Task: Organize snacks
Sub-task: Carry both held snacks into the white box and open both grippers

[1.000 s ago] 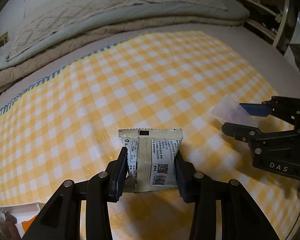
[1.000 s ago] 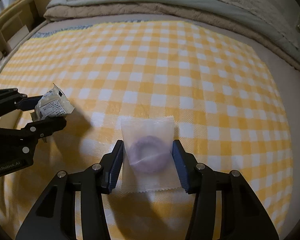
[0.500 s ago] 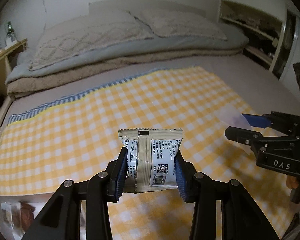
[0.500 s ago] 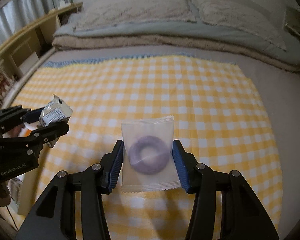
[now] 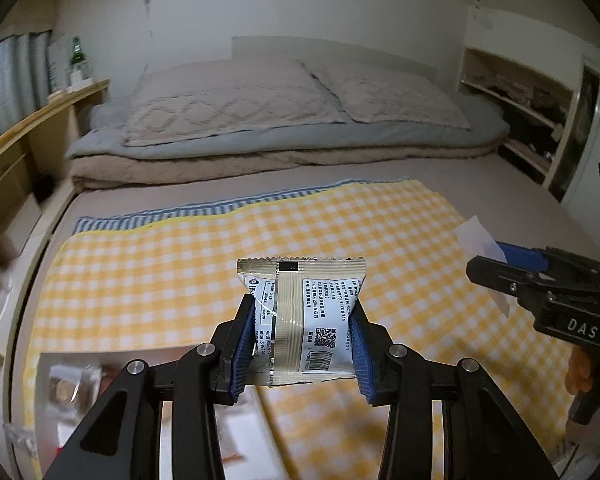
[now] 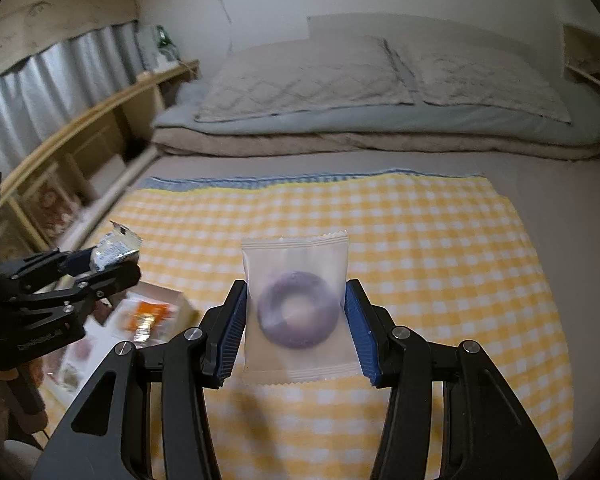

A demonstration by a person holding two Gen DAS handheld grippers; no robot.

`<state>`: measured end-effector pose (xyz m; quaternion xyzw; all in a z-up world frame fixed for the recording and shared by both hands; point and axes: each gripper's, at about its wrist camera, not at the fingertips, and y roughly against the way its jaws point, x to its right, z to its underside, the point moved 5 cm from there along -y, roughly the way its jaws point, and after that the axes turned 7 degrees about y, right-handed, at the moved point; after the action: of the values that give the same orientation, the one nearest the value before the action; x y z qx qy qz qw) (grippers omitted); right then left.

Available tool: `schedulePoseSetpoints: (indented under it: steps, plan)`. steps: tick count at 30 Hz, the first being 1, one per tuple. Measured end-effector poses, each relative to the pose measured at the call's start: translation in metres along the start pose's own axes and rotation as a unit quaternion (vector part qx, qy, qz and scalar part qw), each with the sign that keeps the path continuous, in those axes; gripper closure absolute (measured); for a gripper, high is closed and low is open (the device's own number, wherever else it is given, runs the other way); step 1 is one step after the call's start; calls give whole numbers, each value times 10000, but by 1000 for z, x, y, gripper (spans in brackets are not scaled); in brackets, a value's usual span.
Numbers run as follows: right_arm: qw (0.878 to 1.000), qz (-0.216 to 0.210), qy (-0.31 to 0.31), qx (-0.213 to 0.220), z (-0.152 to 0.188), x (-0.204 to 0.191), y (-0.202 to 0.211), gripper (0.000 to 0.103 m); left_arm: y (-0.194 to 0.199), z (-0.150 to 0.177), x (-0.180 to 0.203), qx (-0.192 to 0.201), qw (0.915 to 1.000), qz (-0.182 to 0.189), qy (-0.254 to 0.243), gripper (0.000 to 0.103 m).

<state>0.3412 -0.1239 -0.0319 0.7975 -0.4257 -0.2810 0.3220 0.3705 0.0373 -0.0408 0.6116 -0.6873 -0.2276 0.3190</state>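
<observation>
My left gripper (image 5: 302, 340) is shut on a silver and white snack packet (image 5: 308, 316) printed with a barcode, held up over the yellow checked cloth (image 5: 180, 272). The right gripper (image 6: 296, 328) is shut on a frosted clear packet (image 6: 296, 304) with a purple ring-shaped snack inside. In the right wrist view the left gripper (image 6: 100, 268) shows at the left edge with its silver packet (image 6: 114, 248). The left wrist view shows the right gripper (image 5: 496, 264) at the right edge with a corner of its clear packet (image 5: 476, 236).
A box of snack packets (image 6: 140, 316) sits at the near left edge of the bed, blurred. Folded blankets and pillows (image 5: 284, 120) lie at the far end. Wooden shelves (image 6: 80, 136) run along the left, more shelves (image 5: 516, 112) on the right.
Both grippers have risen away from the cloth with their packets still held. The views now take in the whole bed, the wall and the snack box at the left.
</observation>
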Motion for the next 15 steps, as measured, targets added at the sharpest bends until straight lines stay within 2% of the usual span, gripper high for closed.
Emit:
schedulePoseSetpoints:
  steps: [7,15]
  plan:
    - [9987,-478,134,71,-2,-61,8,53,84,28,-48,83,9994,-144,292,60]
    - [9942,-1028,221,-243,6,-130,-12,53,141,54,-99,-125,9970,-403,656,60]
